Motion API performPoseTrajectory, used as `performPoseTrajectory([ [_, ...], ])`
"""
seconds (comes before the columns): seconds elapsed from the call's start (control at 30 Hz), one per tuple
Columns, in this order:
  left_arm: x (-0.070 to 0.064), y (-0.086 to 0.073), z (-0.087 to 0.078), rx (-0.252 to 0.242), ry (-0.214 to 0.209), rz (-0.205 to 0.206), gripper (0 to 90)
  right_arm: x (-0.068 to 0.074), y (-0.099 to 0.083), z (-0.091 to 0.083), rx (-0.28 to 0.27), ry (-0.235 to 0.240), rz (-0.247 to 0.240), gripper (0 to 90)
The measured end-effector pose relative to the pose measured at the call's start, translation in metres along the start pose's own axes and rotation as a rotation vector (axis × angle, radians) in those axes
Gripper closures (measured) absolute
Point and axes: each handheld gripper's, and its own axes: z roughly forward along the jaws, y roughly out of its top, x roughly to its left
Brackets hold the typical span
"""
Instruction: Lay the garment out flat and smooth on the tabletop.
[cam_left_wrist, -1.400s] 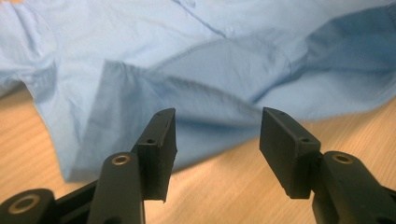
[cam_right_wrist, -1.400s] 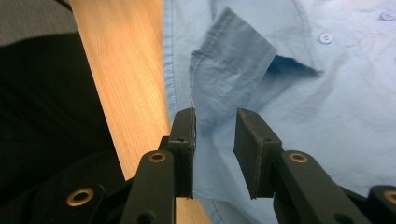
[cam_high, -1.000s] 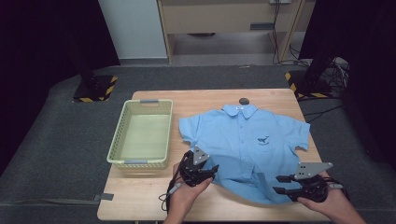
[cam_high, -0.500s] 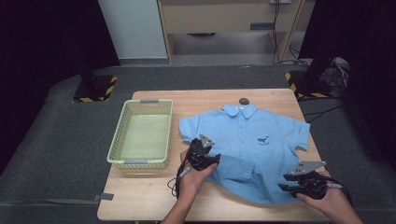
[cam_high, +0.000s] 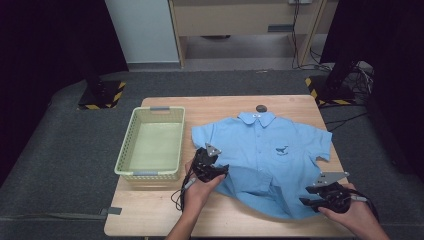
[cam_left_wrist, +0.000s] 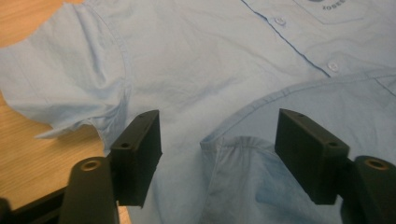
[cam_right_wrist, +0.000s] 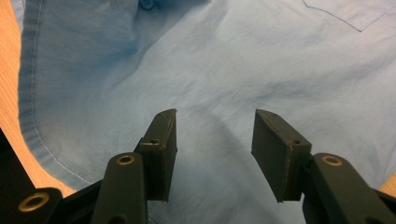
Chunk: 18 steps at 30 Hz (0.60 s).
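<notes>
Both the left gripper (cam_high: 216, 169) and right gripper (cam_high: 314, 199) hover, seemingly untouching, jaws spread over the shirt (cam_high: 270, 155).

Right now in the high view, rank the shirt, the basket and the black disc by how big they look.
1. Blue shirt, the largest, spread flat.
2. Green basket, smaller, though it looks not far behind.
3. Black disc, by far the smallest, just beyond the collar.

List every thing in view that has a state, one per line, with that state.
Blue shirt: lying face up on the table, buttoned, lower left hem folded over onto the front.
Basket: upright, empty.
Left tongs: open, jaws either side of the folded hem.
Right tongs: open, over the cloth at the shirt's lower right.
Small dark round thing: lying on the table just past the collar.
</notes>
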Motion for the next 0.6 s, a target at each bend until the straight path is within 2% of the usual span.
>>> performPoseTrajectory([
  [0.07,0.000,-0.002,0.005,0.018,-0.011,-0.011,40.4,0.000,-0.001,0.002,0.017,-0.006,0.000,50.5],
  [0.13,0.000,-0.003,0.006,0.022,-0.016,-0.011,41.8,0.000,-0.001,0.003,0.026,-0.008,-0.001,50.5],
  [0.23,-0.002,-0.004,0.011,0.052,-0.022,0.022,44.8,0.002,-0.002,0.006,0.040,-0.005,-0.005,50.2],
  [0.33,-0.002,-0.009,0.013,0.079,-0.045,0.029,53.9,0.003,-0.001,0.006,0.038,0.001,-0.010,50.0],
  [0.4,-0.002,-0.011,0.013,0.081,-0.048,0.033,60.4,0.003,-0.001,0.005,0.038,0.003,-0.010,50.1],
  [0.43,-0.003,-0.012,0.013,0.077,-0.050,0.041,60.4,0.002,-0.001,0.006,0.038,0.002,-0.010,50.1],
  [0.5,-0.003,-0.014,0.011,0.069,-0.063,0.055,70.6,0.002,-0.002,0.007,0.045,0.000,-0.009,50.1],
  [0.53,-0.003,-0.016,0.008,0.063,-0.080,0.080,82.5,0.002,-0.003,0.008,0.063,-0.009,-0.006,50.2],
  [0.6,-0.003,-0.017,0.003,0.046,-0.083,0.092,86.8,0.003,-0.003,0.009,0.071,-0.014,-0.007,50.1],
])
